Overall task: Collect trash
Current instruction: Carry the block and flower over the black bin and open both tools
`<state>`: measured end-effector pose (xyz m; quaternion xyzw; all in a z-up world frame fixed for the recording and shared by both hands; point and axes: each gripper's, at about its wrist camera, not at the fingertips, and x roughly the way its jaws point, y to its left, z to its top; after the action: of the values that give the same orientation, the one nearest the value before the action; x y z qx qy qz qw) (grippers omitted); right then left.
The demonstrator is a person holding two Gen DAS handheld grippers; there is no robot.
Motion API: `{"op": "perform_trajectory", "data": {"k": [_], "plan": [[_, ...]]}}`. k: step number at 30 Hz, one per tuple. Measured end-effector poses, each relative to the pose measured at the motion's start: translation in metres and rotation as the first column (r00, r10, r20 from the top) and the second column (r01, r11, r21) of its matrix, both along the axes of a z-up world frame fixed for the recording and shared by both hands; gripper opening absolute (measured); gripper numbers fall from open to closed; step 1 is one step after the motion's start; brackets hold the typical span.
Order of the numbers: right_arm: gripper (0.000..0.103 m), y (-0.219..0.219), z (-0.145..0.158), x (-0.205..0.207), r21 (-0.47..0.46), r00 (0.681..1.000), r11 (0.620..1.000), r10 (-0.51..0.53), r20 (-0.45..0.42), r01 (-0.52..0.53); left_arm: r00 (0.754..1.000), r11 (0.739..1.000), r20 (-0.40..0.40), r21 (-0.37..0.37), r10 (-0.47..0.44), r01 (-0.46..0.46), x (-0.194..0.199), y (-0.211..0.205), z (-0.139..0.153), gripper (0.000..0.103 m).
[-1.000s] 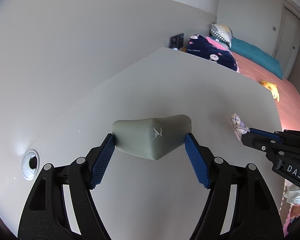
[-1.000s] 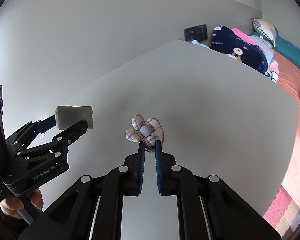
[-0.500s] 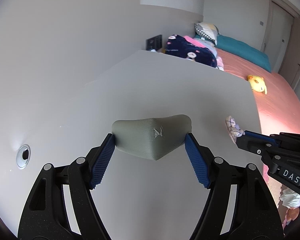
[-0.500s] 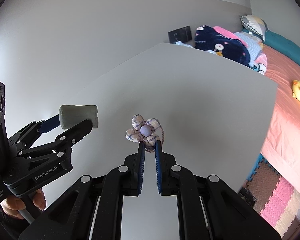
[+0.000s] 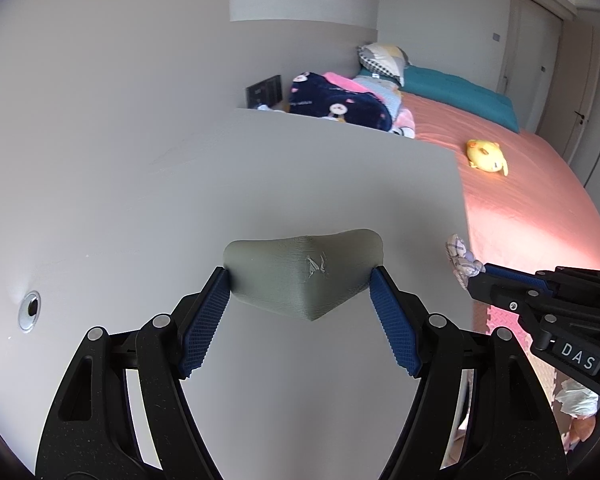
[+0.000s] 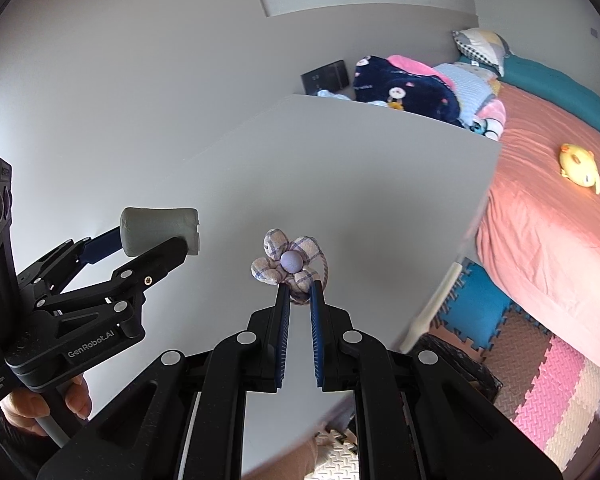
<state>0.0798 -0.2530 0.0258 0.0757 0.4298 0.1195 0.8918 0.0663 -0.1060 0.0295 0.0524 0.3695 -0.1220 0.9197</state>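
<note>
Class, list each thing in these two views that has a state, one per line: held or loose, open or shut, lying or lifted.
Left gripper: shut on the grey block.
Grey block: held, lifted above the white table.
Right gripper: shut on the fabric flower.
Fabric flower: held by its lower edge, lifted.
Yellow plush: lying loose on the bed.
Door: shut.

Both views are bright and evenly lit by soft daylight. The pale tabletop (image 5: 300, 184) shows only faint, diffuse shading, with a soft shadow under the grey block (image 5: 304, 276). On the bed (image 5: 532, 208) a warm, washed-out patch glows near the tabletop's edge. The fisheye lens bends straight edges strongly toward the rim, and black vignette fills the corners. Near objects are sharp; the tabletop's right edge (image 6: 472, 232) in the right wrist view is slightly smeared.
</note>
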Motion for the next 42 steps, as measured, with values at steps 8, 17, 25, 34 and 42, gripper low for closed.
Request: {"op": "perform_trajectory", "data": {"k": [8, 17, 25, 34, 42], "plan": [[0.012, -0.029, -0.002, -0.02, 0.001, 0.999, 0.999, -0.043, 0.005, 0.043, 0.999, 0.999, 0.004, -0.004, -0.049, 0.049, -0.008, -0.032, -0.001, 0.07], [0.012, -0.058, -0.003, -0.039, 0.006, 0.995, 0.996, -0.094, 0.011, 0.094, 0.994, 0.994, 0.006, -0.003, -0.11, 0.11, -0.018, -0.065, -0.002, 0.07], [0.012, -0.083, -0.007, -0.051, 0.016, 0.989, 0.989, -0.147, 0.012, 0.147, 0.987, 0.987, 0.002, -0.002, -0.161, 0.161, -0.024, -0.092, -0.005, 0.07], [0.012, -0.118, -0.01, -0.071, 0.009, 0.974, 0.974, -0.227, 0.011, 0.227, 0.972, 0.972, -0.014, -0.005, -0.234, 0.234, -0.031, -0.126, -0.014, 0.07], [0.012, -0.15, -0.011, -0.09, 0.0, 0.955, 0.955, -0.296, 0.01, 0.296, 0.948, 0.948, -0.023, -0.002, -0.318, 0.318, -0.042, -0.163, -0.019, 0.07]]}}
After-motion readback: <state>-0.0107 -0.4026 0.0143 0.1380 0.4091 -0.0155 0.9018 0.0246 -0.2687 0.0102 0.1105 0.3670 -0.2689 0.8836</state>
